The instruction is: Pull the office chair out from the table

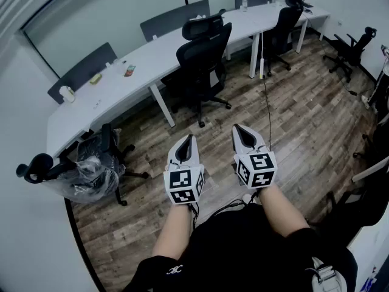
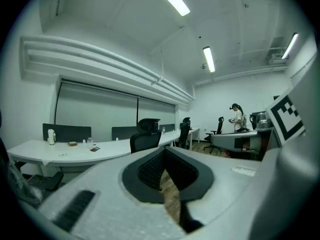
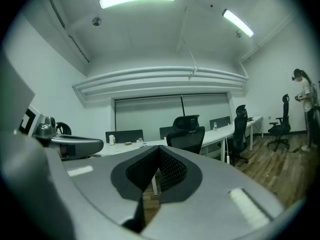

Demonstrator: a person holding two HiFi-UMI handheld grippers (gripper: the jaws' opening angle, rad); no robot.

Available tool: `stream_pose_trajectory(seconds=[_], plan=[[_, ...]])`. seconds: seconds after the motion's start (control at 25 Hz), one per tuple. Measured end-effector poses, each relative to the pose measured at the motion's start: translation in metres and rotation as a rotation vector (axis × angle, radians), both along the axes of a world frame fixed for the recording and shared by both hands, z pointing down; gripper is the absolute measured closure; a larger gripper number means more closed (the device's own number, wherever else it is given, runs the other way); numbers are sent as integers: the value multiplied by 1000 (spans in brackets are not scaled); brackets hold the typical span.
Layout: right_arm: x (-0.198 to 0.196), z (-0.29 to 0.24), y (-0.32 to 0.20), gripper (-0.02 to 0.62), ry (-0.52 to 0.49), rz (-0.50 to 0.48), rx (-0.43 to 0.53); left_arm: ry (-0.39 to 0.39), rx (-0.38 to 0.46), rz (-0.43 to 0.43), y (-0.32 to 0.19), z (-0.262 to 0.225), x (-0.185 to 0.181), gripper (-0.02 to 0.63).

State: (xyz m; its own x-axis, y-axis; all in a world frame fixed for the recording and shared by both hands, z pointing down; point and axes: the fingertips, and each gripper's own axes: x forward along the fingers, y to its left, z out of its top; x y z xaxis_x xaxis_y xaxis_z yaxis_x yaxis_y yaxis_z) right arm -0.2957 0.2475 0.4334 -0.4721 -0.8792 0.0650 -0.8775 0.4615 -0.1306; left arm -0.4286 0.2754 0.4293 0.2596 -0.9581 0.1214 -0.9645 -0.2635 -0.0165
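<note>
As seen from the head view, looks steeply down on the left gripper [image 1: 189,140] and the right gripper [image 1: 240,131], held side by side over the wood-plank floor [image 1: 292,114], each with jaws pressed together and pinching nothing. Puts the black office chair [image 1: 203,53] farther off, beyond both tips and well apart from them, tucked against the near edge of the long white table [image 1: 146,59], backrest turned toward the grippers. Shows a second black chair [image 1: 282,26] farther right along the same table, a plastic-wrapped chair [image 1: 91,166] near its left end, and another chair [image 1: 349,47] standing apart at far right. Picks out dark grey divider panels [image 1: 82,72] along the table's far edge and a few small items on its top, too small to name. Next, in the left gripper view, finds the left gripper [image 2: 164,153] with jaws meeting at the tips and only floor showing below them, the office chair [image 2: 146,134] straight beyond against the table [image 2: 75,154], a person [image 2: 236,116] standing far right, and the right gripper's marker cube [image 2: 287,116] at the right edge. Last, in the right gripper view, shows the right gripper [image 3: 157,154] likewise pressed together on nothing, the office chair [image 3: 187,134] just right of the tips and well beyond them, by the table [image 3: 220,134], with the left gripper [image 3: 65,146] at left and a person [image 3: 305,99] at the far right edge.
</note>
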Motion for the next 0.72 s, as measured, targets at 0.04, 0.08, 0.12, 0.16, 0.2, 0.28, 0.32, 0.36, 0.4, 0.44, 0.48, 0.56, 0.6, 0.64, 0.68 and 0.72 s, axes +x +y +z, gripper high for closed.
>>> stream_pose_trajectory(seconds=[0.04,0.08,0.12,0.16,0.2,0.28,0.32,0.36,0.4,0.44,0.48,0.56,0.6,0.64,0.68,0.72], plan=[[3,1,-1,589,-2,4,3,0,0,0,-2,0,2,600],[5,1,-3,589,-4,7,6,-1,-1,0,-3,1,4,600],[8,2,-5,588,-7,8,9,-1,0,0,-6,1,6,600],[10,2,-7,588,-11,8,11,-1,0,-2,-8,2,8,600],[14,2,-10,588,-12,10,12,-1,0,-4,-11,3,11,600],[22,3,-19,588,-3,25,14,-1,-3,-8,-19,4,16,600],[27,3,-24,588,3,35,16,-1,-6,-8,-23,5,19,600],[32,4,-29,588,6,44,17,-3,-10,-6,-27,7,24,600],[38,4,-35,586,7,49,16,-5,-14,-4,-32,8,28,600],[42,5,-41,586,5,47,14,-8,-17,-2,-38,9,33,600],[46,4,-48,586,3,39,13,-12,-18,-3,-45,10,39,600],[54,3,-62,586,10,12,18,-23,-16,-12,-61,9,50,600],[59,1,-70,586,22,4,27,-30,-13,-18,-69,8,57,600],[66,-1,-78,586,34,0,38,-36,-10,-24,-77,7,63,600],[73,-3,-87,586,46,-2,49,-39,-7,-30,-86,5,70,600],[79,-6,-96,586,55,-7,58,-38,-4,-36,-95,3,78,600]])
